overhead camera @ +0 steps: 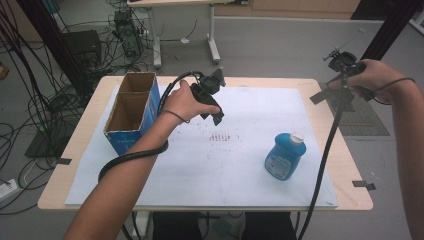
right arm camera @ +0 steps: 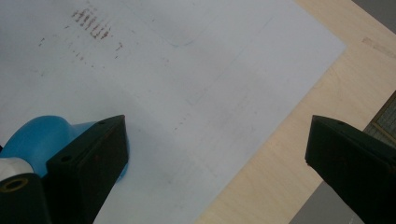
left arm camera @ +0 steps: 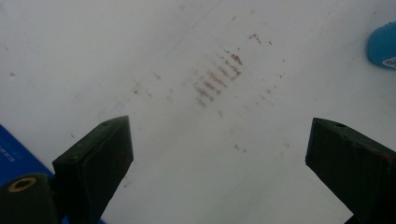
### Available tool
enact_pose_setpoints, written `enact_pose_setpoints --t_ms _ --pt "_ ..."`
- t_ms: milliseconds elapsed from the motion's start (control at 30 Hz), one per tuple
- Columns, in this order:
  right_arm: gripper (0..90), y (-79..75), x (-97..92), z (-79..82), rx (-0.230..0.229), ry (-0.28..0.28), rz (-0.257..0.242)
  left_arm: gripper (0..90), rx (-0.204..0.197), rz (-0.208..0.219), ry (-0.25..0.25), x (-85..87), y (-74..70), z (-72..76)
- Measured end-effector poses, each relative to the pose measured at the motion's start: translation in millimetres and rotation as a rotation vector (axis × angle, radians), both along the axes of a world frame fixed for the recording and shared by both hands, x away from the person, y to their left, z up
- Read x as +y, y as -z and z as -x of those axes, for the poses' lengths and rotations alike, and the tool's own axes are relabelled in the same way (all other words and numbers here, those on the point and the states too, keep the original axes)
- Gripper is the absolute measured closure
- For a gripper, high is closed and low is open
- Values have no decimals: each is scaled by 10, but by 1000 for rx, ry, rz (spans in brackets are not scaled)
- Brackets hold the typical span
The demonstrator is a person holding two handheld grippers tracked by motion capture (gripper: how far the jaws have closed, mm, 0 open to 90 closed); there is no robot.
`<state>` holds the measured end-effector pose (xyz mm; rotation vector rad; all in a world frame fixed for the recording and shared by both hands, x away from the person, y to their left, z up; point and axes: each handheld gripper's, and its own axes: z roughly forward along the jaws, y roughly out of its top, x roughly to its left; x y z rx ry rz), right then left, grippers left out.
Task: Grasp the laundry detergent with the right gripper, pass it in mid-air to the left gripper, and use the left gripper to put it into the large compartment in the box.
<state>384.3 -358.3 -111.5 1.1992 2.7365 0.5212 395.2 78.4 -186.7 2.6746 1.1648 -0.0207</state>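
Observation:
A blue bottle (overhead camera: 285, 155) with a white cap stands on the white paper sheet (overhead camera: 240, 165) at the right of the table. In the right gripper view the blue bottle (right arm camera: 42, 140) sits at lower left, partly hidden behind one jaw. My right gripper (right arm camera: 215, 140) is open with nothing between its jaws, held over the table's right edge (overhead camera: 332, 97). My left gripper (left arm camera: 219, 140) is open and empty too, and hovers above the middle of the sheet (overhead camera: 215, 112), over a patch of brown marks (left arm camera: 217, 79).
An open cardboard box (overhead camera: 132, 110) with blue sides and two compartments stands at the table's left, with a corner of the box (left arm camera: 14, 154) in the left gripper view. Bare wooden tabletop (right arm camera: 289, 140) borders the sheet. Cables and desk legs lie on the floor beyond.

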Motion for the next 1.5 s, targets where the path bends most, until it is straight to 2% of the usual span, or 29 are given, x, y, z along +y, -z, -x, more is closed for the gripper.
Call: enact_pose_setpoints --t_ms 533,1000,1500 --pt "62 42 -183 131 4 16 7 80 -3 8 -9 4 -5 19" --pt "62 136 -413 287 11 40 -18 80 4 5 -9 9 26 38" --pt "62 214 -488 479 6 25 -21 80 5 8 -7 11 14 51"
